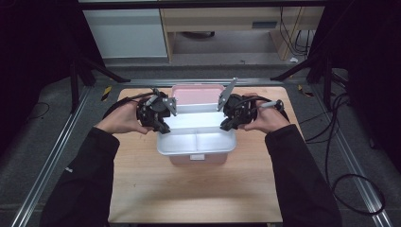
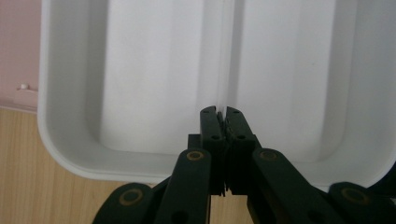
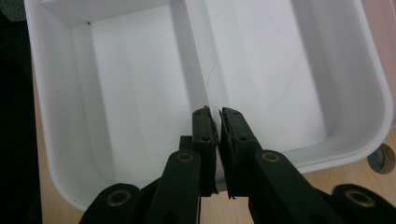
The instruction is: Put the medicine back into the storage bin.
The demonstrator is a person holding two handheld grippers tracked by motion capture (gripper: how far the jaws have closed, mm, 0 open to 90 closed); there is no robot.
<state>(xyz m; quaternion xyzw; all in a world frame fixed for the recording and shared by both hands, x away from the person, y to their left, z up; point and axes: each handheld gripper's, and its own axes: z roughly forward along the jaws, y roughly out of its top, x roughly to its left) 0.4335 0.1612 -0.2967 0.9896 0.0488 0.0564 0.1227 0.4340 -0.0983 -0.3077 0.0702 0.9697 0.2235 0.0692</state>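
High view: a white plastic divided tray (image 1: 196,141) sits over a pale pink plastic box (image 1: 197,94) near the middle of the light wooden table (image 1: 189,189); the left gripper (image 1: 163,126) clamps its left wall and the right gripper (image 1: 226,125) its right wall.

Left gripper view: the black jaws are clenched on a thin upright partition of the tray (image 2: 140,93), pads pressed flat against it; the pink box (image 2: 18,51) shows beyond the rim.

Right gripper view: the jaws pinch the tray (image 3: 289,70) at its central divider, a hairline gap between them; I judge the tray light, fairly stiff but smooth and slippery, so a grip on the divider or rim from both sides suits it best.
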